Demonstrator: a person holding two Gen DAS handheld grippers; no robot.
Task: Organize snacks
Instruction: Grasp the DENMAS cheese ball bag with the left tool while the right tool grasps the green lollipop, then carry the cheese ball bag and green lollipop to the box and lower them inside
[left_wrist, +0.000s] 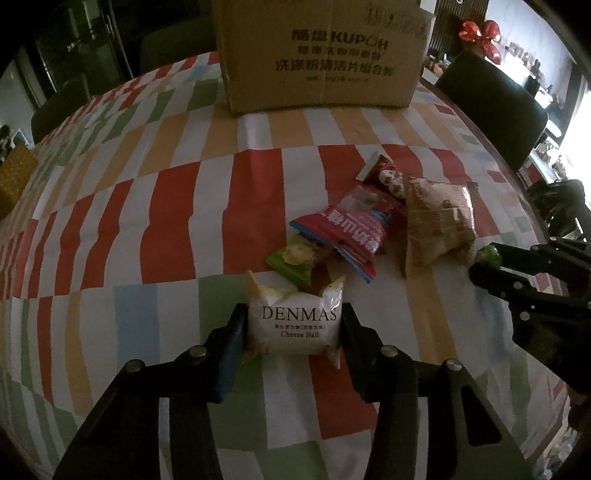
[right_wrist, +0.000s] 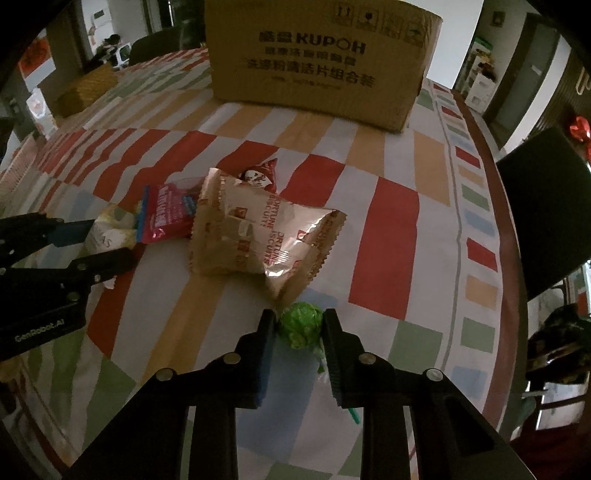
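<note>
A white "Denmas Cheese Ball" packet (left_wrist: 295, 328) lies on the checked tablecloth (left_wrist: 147, 221), and my left gripper (left_wrist: 293, 308) is shut on its two sides. My right gripper (right_wrist: 299, 315) is shut on a green-wrapped lollipop (right_wrist: 299, 325), whose stick runs back under the right finger. Between the two lies a heap of snacks: a green packet (left_wrist: 295, 258), a red packet (left_wrist: 343, 229), a dark red one (left_wrist: 384, 173) and a large tan and silver biscuit bag (right_wrist: 258, 232). In the right wrist view the left gripper (right_wrist: 107, 243) shows at the left edge.
A big cardboard box (left_wrist: 321, 55) stands at the far side of the table, behind the snacks. Dark chairs (left_wrist: 491, 103) stand along the right rim of the table. A yellow woven box (right_wrist: 88, 88) sits far left.
</note>
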